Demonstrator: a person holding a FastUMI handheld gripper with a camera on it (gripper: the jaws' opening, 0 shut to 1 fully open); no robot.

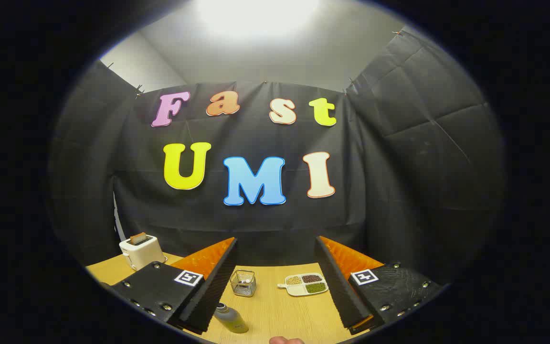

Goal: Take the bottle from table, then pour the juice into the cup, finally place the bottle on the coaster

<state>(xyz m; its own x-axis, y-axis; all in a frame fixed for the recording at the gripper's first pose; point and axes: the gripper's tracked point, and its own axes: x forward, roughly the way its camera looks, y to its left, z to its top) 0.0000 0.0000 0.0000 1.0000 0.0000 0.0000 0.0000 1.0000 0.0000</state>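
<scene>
The wooden table point(280, 315) spreads across the lower middle of the frame, under the black cloth wall. Over it reaches the gripper point(275, 282), its two black fingers spread wide apart with nothing between them: released, grasping nothing. The left finger point(210, 282) slants down toward the lower left, the right finger point(339, 282) toward the lower right, each backed by an orange panel and carrying a small square black-and-white marker whose pattern is not readable as writing.

At the left of the table, beyond the left finger, stands a white toaster point(140, 252) with a brown slice poking out of its top.

The bottle point(230, 317) sits low in the frame, just beside the tip of the left finger and inside the gap. It is grey with a dark cap; its long axis runs diagonally in the picture, cap toward the upper left, base toward the lower right. Whether it stands or leans cannot be told through the lens distortion. No label on it can be read.

Farther ahead, between the fingers, lies a pale divided dish point(303, 284) holding three kinds of beans or grains, and left of it a small wire basket point(243, 282).

A bit of a hand point(286, 340) shows at the very bottom centre.
</scene>
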